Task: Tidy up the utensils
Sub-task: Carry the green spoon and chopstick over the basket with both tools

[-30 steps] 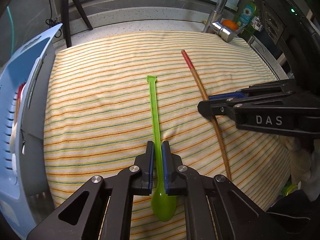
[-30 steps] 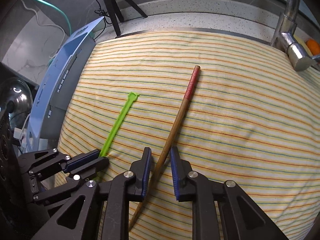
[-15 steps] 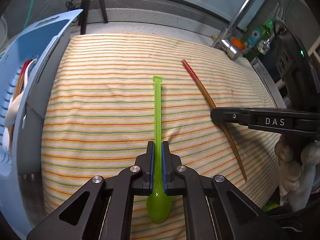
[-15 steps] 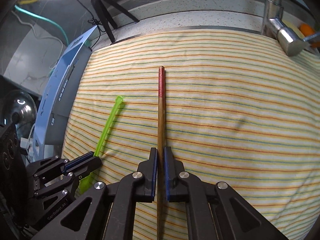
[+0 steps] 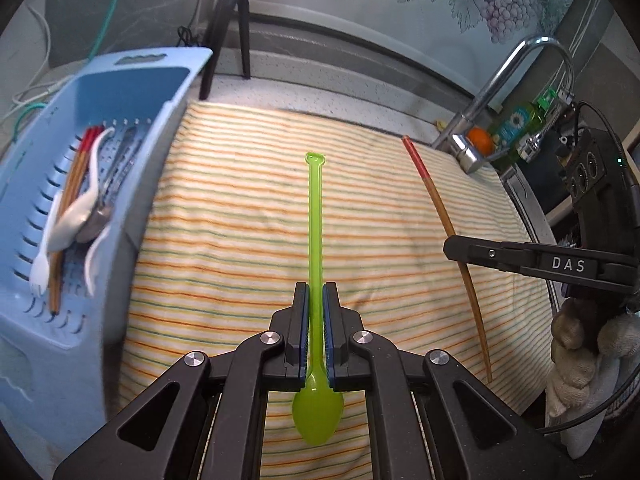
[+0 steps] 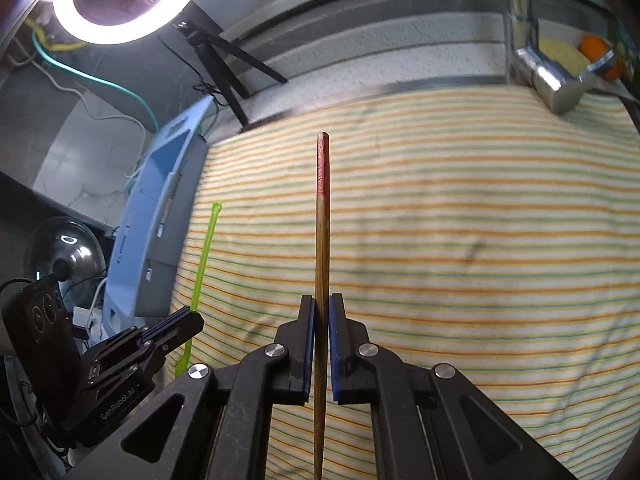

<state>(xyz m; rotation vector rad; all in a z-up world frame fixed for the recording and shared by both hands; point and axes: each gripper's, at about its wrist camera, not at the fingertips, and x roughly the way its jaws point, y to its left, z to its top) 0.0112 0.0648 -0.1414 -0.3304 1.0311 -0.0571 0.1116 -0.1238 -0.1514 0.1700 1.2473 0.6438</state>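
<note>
My left gripper is shut on a long translucent green spoon, lifted above the striped cloth, its bowl toward the camera. In the right wrist view my right gripper is shut on a wooden chopstick with a red end, also held clear of the cloth. The right gripper with the chopstick appears at the right of the left wrist view. The left gripper with the spoon shows at the lower left of the right wrist view.
A light blue perforated basket stands left of the cloth and holds red-ended chopsticks, white plastic cutlery and metal spoons. A chrome faucet rises at the back right beside a green bottle and an orange. A black tripod stands behind. A gloved hand holds the right gripper.
Both grippers have risen with their utensils off the cloth. The right gripper closed on the chopstick, which swung straight in line with its fingers. The basket's inside has come into the left wrist view.
</note>
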